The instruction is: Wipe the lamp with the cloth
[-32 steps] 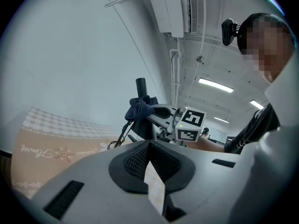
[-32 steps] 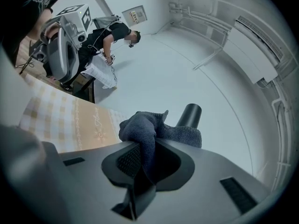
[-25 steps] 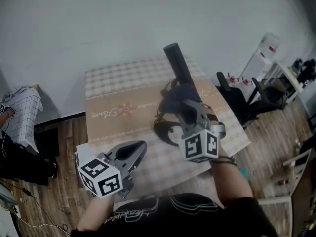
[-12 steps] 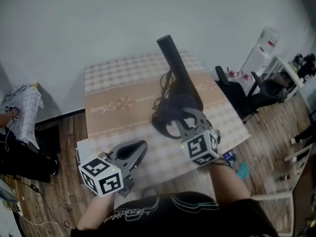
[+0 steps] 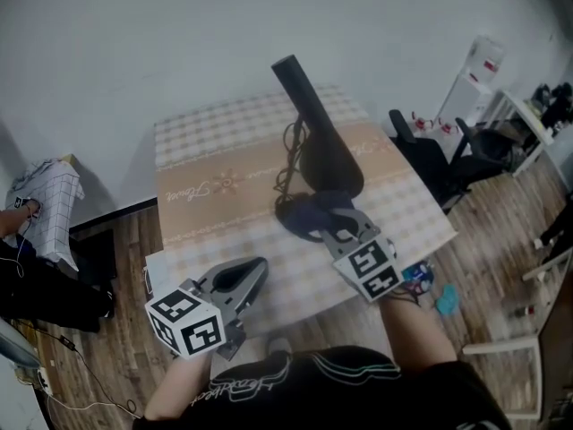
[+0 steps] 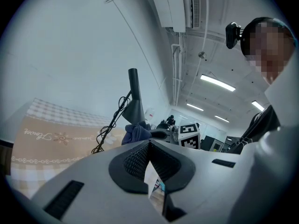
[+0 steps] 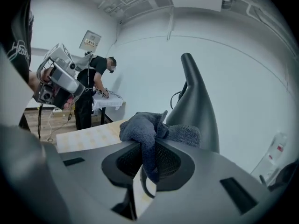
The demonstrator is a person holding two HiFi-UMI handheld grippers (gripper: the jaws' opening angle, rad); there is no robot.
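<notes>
Pinching nubby cloth (image 7: 145,127), tapered matte lamp (image 7: 195,101)

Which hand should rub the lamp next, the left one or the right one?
Right, probably. The right gripper is shut on the cloth right by the lamp. The left gripper is shut on nothing, back at the near edge of the table.
</notes>
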